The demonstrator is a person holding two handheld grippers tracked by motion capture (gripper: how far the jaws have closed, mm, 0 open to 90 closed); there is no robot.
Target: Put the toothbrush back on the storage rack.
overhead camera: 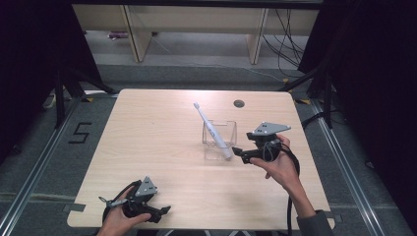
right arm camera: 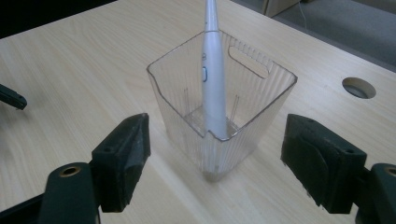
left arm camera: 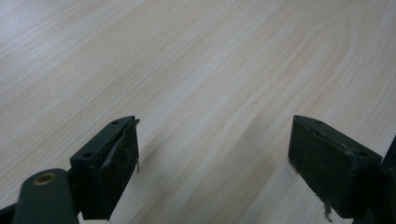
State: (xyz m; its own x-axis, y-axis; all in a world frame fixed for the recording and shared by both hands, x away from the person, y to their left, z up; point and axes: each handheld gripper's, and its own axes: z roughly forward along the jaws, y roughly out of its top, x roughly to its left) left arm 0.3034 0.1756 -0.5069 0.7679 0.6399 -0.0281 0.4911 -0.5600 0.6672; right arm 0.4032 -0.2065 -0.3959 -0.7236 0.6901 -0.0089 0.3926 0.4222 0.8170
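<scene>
As jaws gape, toothbrush (right arm camera: pixel 212 79) ahead, in bin (right arm camera: pixel 261 100)

The high view looks down on the table (overhead camera: pixel 147 147); both gripper views sit low, close over its wood.

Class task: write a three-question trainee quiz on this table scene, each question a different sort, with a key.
1. True or false: the electric toothbrush lies flat on the table.
2. Which tool is nearer the clear plastic container: A left tool, B right tool?
3. Fill in: the right tool's jaws are ___.

Key: 1 false, it stands leaning in the container; 2 B; 3 open.
</scene>
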